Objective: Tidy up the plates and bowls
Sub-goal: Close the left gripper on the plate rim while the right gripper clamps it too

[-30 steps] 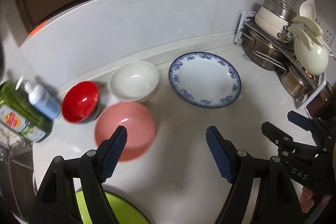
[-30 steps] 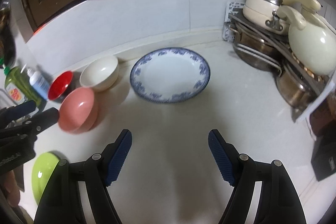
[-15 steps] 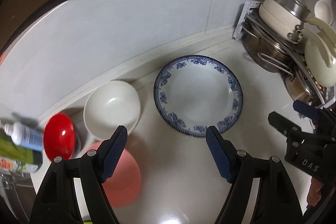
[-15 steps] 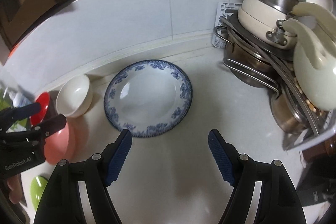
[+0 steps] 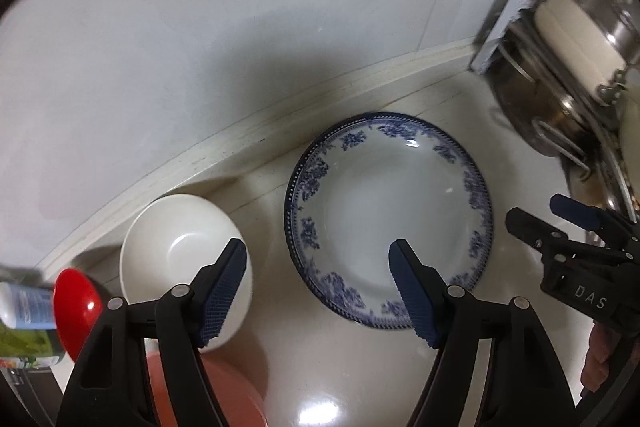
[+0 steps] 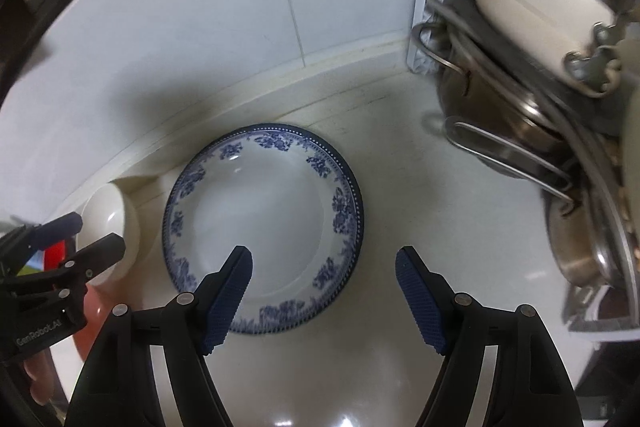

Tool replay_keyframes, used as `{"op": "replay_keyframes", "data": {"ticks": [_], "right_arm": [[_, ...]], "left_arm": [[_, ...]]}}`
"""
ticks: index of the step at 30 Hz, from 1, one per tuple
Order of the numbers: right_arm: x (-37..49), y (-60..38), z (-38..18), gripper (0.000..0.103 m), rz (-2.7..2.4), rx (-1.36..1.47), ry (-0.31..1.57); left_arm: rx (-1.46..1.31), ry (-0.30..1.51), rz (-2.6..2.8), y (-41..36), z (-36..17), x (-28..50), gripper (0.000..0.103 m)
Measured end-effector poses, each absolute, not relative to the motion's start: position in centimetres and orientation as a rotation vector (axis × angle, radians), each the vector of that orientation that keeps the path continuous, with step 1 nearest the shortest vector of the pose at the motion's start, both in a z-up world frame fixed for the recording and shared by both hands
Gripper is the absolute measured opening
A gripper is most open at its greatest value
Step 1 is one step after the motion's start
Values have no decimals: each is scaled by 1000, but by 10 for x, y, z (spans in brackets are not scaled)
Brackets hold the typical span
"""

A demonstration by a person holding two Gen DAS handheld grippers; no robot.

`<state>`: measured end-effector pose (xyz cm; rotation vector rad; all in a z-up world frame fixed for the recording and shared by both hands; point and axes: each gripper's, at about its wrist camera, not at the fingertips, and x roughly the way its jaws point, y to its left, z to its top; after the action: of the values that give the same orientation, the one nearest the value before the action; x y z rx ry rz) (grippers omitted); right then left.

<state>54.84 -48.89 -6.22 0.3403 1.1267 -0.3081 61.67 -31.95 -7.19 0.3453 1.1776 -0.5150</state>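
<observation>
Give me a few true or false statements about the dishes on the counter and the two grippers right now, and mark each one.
1. The blue-patterned plate is empty. True.
2. The white bowl sits stacked inside the plate. False: it stands beside the plate on the counter.
3. The right gripper is clamped on the plate's rim. False: its jaws stand open above the plate's near edge, holding nothing.
4. The left gripper holds nothing; its jaws are closing on empty air. True.
5. The red bowl lies on the far side of the white bowl from the plate. True.
6. The pots stand left of the plate. False: they are stacked to its right.
</observation>
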Motion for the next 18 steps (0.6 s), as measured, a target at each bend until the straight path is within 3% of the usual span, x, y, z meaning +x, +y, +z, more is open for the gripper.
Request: {"op": "replay_keyframes", "data": {"ticks": [13, 18], "right_arm": [[583, -508, -112, 68, -371, 382, 1206], [587, -510, -122, 65, -379, 390, 1225]], "left_arm": [[352, 1254, -489, -338, -121, 654, 63], [367, 1269, -474, -340, -133, 659, 55]]}}
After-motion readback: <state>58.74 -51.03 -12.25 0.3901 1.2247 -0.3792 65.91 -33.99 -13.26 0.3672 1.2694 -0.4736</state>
